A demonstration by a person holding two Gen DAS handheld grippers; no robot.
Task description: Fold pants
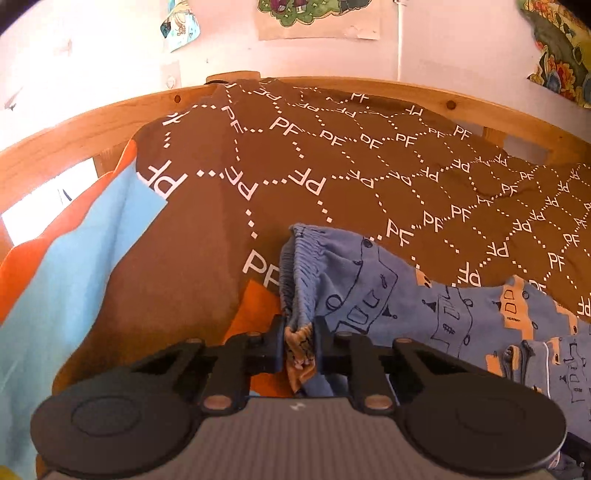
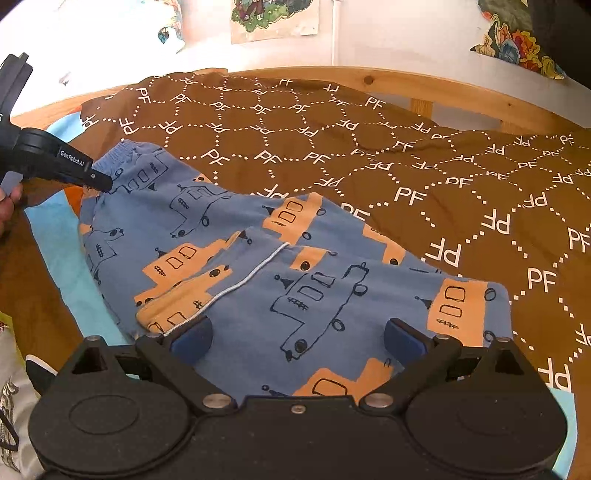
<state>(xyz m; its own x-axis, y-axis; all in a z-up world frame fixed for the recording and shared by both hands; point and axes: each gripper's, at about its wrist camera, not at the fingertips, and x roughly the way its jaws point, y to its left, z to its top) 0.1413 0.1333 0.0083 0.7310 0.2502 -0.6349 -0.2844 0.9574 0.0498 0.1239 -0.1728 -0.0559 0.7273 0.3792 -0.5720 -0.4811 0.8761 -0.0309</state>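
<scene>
**Pants on brown PF blanket, left claw pinching waistband**

My left gripper is clamped tight on the elastic waistband of the blue pants, bunching the fabric. My right gripper hangs wide apart over the leg end, holding nothing. The pants lie spread across a brown blanket with white PF lettering, over a light-blue sheet. A wooden bed frame runs behind; posters hang on the white wall.

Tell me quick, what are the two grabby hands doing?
Left gripper: shut, its fingers pinching the waistband end of the blue pants.
Right gripper: open, holding nothing, over the pants.
</scene>
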